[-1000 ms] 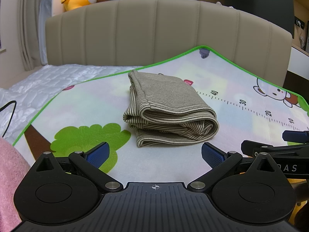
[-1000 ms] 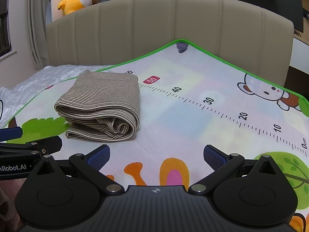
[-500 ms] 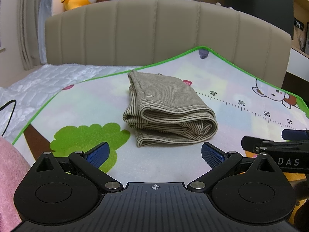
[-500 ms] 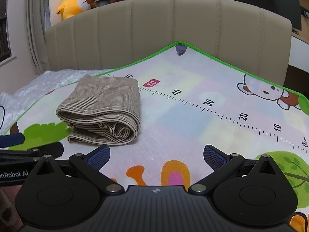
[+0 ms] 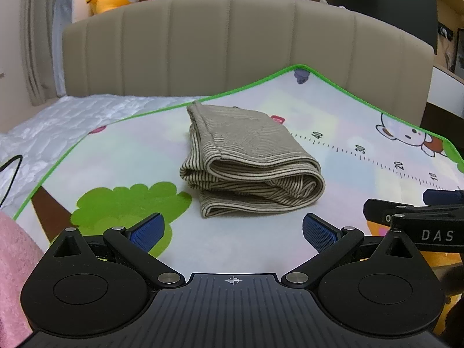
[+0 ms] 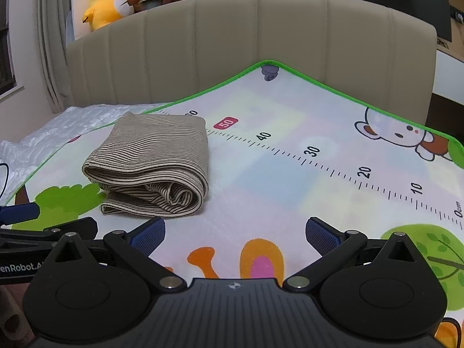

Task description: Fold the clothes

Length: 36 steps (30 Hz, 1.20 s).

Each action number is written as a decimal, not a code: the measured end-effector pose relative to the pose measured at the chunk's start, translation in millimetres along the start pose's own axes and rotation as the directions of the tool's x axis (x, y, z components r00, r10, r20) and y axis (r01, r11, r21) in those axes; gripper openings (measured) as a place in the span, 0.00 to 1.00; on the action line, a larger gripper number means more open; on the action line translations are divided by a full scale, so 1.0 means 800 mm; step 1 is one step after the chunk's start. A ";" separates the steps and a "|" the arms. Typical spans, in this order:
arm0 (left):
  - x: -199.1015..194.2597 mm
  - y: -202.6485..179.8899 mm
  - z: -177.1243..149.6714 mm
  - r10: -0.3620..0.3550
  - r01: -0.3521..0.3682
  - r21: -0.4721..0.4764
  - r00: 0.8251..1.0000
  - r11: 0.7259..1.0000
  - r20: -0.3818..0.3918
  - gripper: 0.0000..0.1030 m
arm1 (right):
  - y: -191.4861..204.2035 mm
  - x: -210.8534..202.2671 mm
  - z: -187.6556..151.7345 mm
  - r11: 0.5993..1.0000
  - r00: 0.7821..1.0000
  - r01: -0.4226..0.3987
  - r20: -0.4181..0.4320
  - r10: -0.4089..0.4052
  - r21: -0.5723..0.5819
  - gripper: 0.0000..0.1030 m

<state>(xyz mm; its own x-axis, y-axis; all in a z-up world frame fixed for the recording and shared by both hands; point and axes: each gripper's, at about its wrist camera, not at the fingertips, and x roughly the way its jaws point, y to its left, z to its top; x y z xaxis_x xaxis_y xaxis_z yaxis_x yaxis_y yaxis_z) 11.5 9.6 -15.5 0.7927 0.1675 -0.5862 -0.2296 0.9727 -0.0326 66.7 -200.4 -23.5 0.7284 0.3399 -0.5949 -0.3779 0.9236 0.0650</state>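
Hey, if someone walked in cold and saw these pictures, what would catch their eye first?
Probably the folded striped garment, lying in a neat bundle on the bright cartoon play mat with its green border and printed ruler. Next, the yellow plush duck perched behind the beige headboard at upper left. Both tools, left and right, sit open and empty short of the garment.

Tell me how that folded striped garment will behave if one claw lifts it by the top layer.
The striped garment is soft knit, so it will likely sag. Its loose stacked layers, open at the near edge, would probably unfold if only the top is pinched. It looks light, and may drag on the play mat.
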 end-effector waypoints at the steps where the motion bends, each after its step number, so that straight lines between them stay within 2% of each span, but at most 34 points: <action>1: 0.000 0.000 0.000 0.000 0.000 -0.001 1.000 1.000 0.000 1.00 | 0.000 0.000 0.000 1.000 1.000 -0.002 -0.001 0.002 0.001 1.00; 10: 0.001 0.006 0.002 0.002 -0.002 -0.026 1.000 1.000 -0.007 1.00 | 0.005 -0.001 -0.001 1.000 1.000 0.000 -0.009 0.000 -0.019 1.00; 36: -0.001 0.001 0.001 -0.012 0.012 -0.016 1.000 1.000 0.000 1.00 | 0.004 0.000 0.000 1.000 1.000 0.003 -0.020 -0.003 -0.001 1.00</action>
<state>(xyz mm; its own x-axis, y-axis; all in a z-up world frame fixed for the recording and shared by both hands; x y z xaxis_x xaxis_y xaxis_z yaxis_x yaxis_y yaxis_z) 11.3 10.2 -14.1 0.7955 0.1559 -0.5855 -0.2289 0.9721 -0.0522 65.3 -197.4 -23.4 0.7181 0.3333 -0.6110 -0.3763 0.9244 0.0621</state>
